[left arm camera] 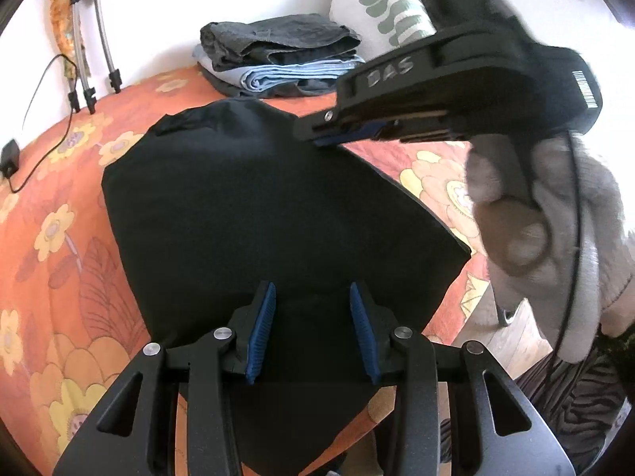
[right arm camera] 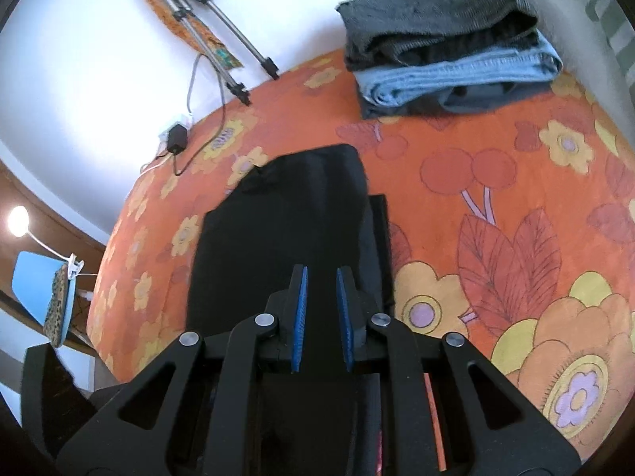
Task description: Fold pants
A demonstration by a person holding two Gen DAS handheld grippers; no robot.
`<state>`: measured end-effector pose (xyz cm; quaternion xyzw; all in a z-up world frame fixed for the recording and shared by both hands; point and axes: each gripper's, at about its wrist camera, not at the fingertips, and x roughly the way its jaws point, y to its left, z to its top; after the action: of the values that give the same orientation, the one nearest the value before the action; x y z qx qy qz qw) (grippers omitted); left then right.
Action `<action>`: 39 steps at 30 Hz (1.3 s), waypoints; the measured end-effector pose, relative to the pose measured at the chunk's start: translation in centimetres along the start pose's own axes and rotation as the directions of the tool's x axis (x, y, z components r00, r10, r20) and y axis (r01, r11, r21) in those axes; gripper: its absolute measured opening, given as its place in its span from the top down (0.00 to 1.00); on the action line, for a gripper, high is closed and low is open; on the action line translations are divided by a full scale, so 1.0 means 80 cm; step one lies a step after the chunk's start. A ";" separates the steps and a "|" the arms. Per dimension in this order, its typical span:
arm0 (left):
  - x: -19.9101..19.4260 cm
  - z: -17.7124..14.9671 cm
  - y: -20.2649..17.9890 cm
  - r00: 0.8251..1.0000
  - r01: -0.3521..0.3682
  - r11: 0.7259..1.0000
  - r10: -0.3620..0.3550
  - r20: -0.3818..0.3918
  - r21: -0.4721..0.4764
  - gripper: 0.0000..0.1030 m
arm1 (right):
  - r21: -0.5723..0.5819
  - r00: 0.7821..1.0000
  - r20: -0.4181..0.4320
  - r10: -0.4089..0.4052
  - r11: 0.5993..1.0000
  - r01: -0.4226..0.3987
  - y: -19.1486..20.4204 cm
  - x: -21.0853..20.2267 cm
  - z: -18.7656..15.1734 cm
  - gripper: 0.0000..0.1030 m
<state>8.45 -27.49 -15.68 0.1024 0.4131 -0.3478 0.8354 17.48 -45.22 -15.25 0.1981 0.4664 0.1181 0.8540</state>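
Both grippers hover over the black pants [left arm camera: 254, 206] folded on the bedspread [left arm camera: 59, 214]: left gripper [left arm camera: 313, 329] half open, right gripper [right arm camera: 322, 317] narrowly parted, both empty. Snagging one layer could undo the fold.

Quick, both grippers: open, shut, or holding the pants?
Left gripper: open, nothing between the pads, above the black pants.
Right gripper: narrowly open, holding nothing, above the pants.
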 end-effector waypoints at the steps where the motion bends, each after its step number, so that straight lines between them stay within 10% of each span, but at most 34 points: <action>1: 0.000 0.000 0.000 1.000 -0.001 1.000 0.001 0.000 0.002 0.63 | 0.003 1.000 -0.007 -0.005 1.000 0.005 -0.002 0.005 -0.001 0.85; 13: -0.023 0.001 0.015 0.999 -0.039 0.999 0.039 0.017 0.005 0.63 | -0.068 0.995 -0.054 -0.089 0.994 0.086 0.000 0.033 -0.016 0.87; 20: -0.043 0.013 0.095 0.998 -0.040 0.981 0.047 0.031 -0.190 0.51 | -0.126 0.989 -0.044 -0.140 0.983 0.134 0.011 0.023 -0.016 0.84; 22: -0.042 0.019 0.121 0.999 -0.032 0.966 0.039 0.023 -0.258 0.50 | -0.150 0.984 -0.015 -0.178 0.973 0.174 0.013 0.014 -0.016 0.66; 24: -0.037 0.023 0.137 1.000 -0.020 0.949 0.024 0.007 -0.314 0.46 | -0.188 0.978 0.037 -0.207 0.959 0.210 0.017 0.008 -0.017 0.25; 32: -0.002 0.029 0.177 0.999 0.024 0.883 -0.042 -0.026 -0.469 0.43 | -0.117 0.996 -0.014 -0.086 0.990 0.084 -0.003 0.024 -0.007 0.22; 39: 0.014 0.029 0.179 0.998 0.018 0.876 -0.042 -0.039 -0.482 0.43 | -0.094 0.997 -0.060 -0.048 0.995 0.042 -0.017 0.039 0.000 0.26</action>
<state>19.90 -18.52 -16.75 -0.1064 0.5081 -0.2446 0.8190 19.15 -45.22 -18.21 0.1438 0.4912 0.1265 0.8497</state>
